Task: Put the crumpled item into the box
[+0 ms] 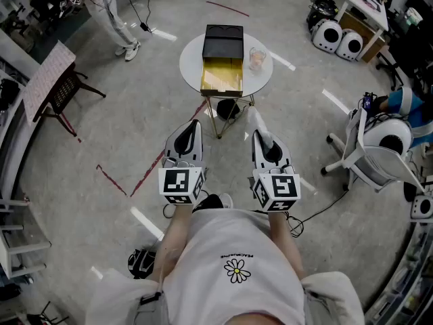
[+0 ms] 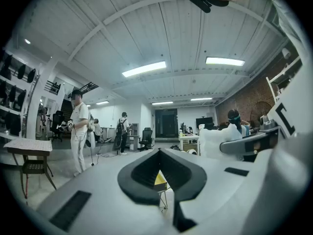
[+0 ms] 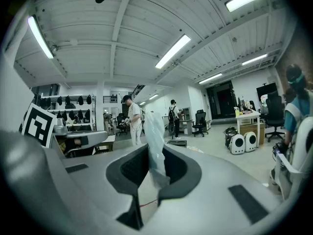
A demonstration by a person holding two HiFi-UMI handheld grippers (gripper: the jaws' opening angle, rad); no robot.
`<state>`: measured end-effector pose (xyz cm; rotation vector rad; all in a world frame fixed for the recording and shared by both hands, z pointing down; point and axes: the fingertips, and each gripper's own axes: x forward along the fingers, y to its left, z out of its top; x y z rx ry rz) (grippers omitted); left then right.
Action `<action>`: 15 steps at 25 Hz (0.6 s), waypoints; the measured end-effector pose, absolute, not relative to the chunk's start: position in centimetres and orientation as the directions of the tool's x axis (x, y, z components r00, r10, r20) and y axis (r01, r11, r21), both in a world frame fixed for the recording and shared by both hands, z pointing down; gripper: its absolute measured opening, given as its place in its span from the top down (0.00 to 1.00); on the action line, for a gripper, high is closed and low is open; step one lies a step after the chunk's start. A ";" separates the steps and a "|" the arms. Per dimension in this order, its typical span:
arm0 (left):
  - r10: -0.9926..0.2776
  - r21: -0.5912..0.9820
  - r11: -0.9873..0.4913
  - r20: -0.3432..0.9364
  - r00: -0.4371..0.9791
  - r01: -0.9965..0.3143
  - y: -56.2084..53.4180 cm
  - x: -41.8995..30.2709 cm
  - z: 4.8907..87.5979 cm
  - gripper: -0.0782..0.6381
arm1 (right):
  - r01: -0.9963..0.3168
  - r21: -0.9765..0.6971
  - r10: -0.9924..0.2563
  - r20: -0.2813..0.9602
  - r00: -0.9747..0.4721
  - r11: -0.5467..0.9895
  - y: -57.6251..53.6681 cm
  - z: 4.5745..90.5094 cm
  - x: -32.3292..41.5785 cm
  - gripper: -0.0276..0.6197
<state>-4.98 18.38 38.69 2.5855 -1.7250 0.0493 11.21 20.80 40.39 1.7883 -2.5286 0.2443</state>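
Low in the centre of the head view, the right tongs (image 1: pixel 259 137) pinch a pale crumpled plastic piece (image 1: pixel 253 118), its end sticking up past the tips. The left tongs (image 1: pixel 192 126) are closed to a slit on nothing. Well ahead, at top centre, the open box (image 1: pixel 222 78) sits on the round tabletop (image 1: pixel 191 63). Best bet: grip firmly, move in, lower over the gold lining, then let go. Count: two tongs, one box, one tabletop, one held piece, plus one clear crumpled lump (image 1: pixel 257 59) just right of the box.
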 end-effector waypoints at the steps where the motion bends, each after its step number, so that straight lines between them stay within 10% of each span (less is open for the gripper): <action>1: -0.924 0.011 -0.381 0.044 0.381 -0.925 18.3 -5.2 38.6 0.89 | -0.939 -0.108 -0.933 0.119 -0.339 0.327 20.7 40.4 11.0 0.88; 15: -0.925 0.012 -0.374 0.060 0.374 -0.927 18.4 -6.2 39.5 0.89 | -0.932 -0.125 -0.930 0.105 -0.352 0.339 20.3 40.8 10.4 0.89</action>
